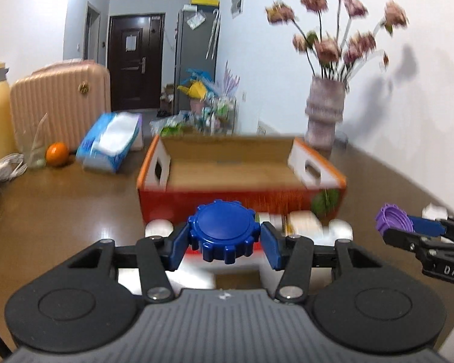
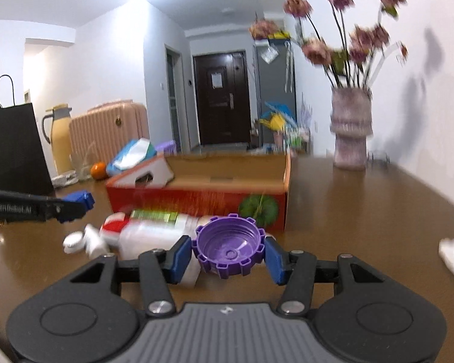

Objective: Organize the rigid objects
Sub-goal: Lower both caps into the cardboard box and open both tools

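The orange cardboard box (image 1: 242, 178) sat open on the brown table (image 1: 60, 211), with white bottles (image 2: 148, 236) lying before it. Left gripper (image 1: 224, 240) clenched a blue cap (image 1: 224, 231); right gripper (image 2: 228, 254) clenched a purple cap (image 2: 228, 246).

My left gripper (image 1: 224, 237): matt black plastic. Blue cap (image 1: 224, 230) glossy ridged plastic. Purple cap (image 2: 229, 243) plastic, threaded inside. Box (image 2: 227, 181) cardboard. Table (image 2: 348, 211) glossy wood.
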